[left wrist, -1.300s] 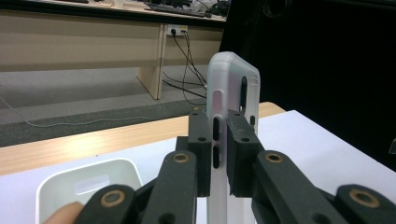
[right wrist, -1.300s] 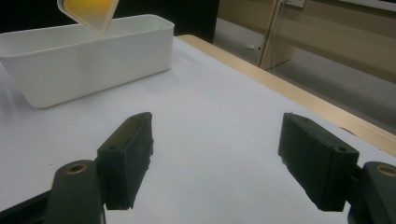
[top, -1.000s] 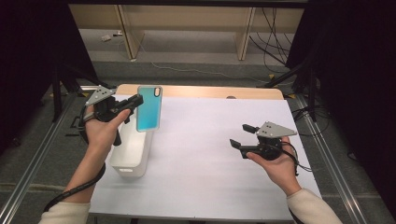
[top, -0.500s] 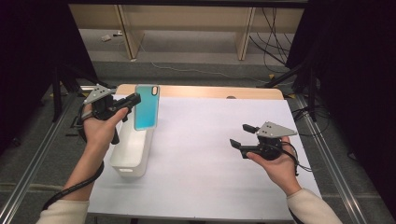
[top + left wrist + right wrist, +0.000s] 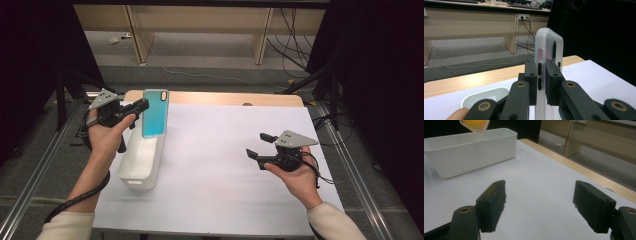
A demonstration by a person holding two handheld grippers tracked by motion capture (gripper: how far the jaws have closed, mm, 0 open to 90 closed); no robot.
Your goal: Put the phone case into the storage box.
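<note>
High view: white-covered table [image 5: 225, 165], grey floor [image 5: 210, 65]

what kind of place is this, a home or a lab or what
Probably a lab or workshop: a table under white sheet inside a metal rail frame, loose cables on the floor, and wooden benches behind.

Black two-jaw grippers [image 5: 141, 105] [image 5: 257, 145], grey triangular top plates, brass pivot screws, cream sleeves
</note>
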